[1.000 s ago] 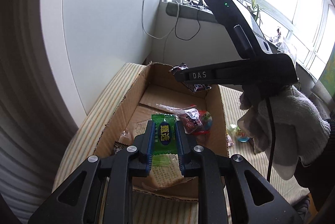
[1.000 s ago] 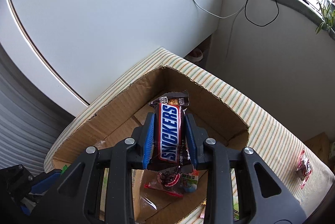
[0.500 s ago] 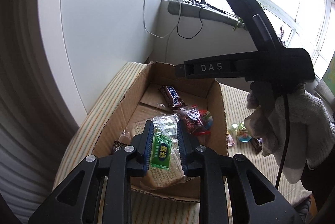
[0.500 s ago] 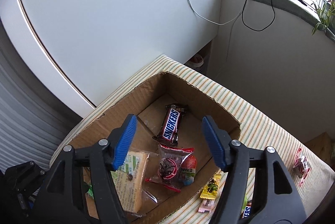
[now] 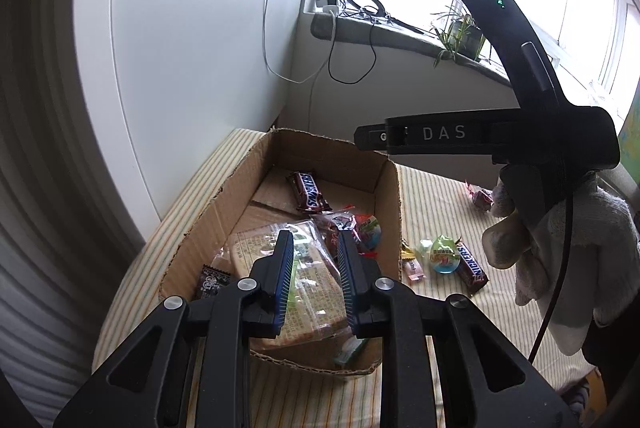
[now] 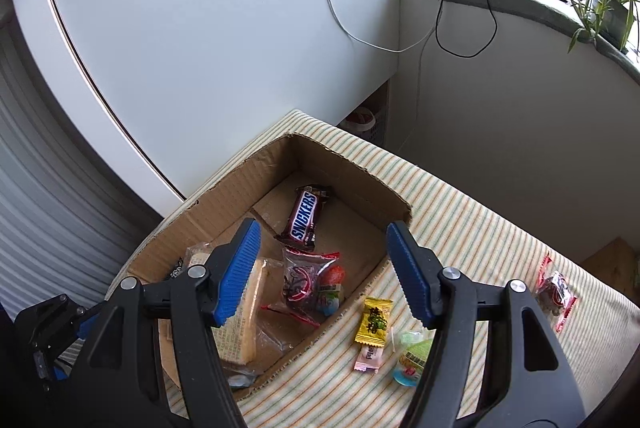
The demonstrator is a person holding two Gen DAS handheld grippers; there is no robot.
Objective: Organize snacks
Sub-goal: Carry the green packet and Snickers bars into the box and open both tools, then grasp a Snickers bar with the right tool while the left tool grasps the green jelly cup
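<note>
An open cardboard box (image 5: 394, 188) (image 6: 352, 164) sits on a striped cloth. Inside lie a Snickers bar (image 5: 309, 191) (image 6: 305, 215), a clear packet of biscuits (image 5: 308, 292) (image 6: 244, 328), a red-edged snack packet (image 6: 304, 278) and a small green packet (image 5: 349, 348) near the front wall. My left gripper (image 5: 313, 250) hangs open and empty over the box's near half. My right gripper (image 6: 322, 252) is wide open and empty above the box's right side. Loose snacks lie on the cloth right of the box: a yellow candy (image 6: 374, 320), a green-topped cup (image 5: 442, 256) (image 6: 412, 360), another Snickers (image 5: 472, 266).
A red wrapped sweet (image 5: 480, 197) (image 6: 554, 290) lies farther right on the cloth. A white cabinet wall (image 6: 200, 28) stands behind the box. A windowsill (image 5: 400, 32) holds cables and a plant. A white gloved hand (image 5: 560, 256) holds the right gripper.
The right gripper opened and dropped the Snickers bar into the box, then pulled back. The left gripper opened and let go of the green packet, which now lies in the box.
</note>
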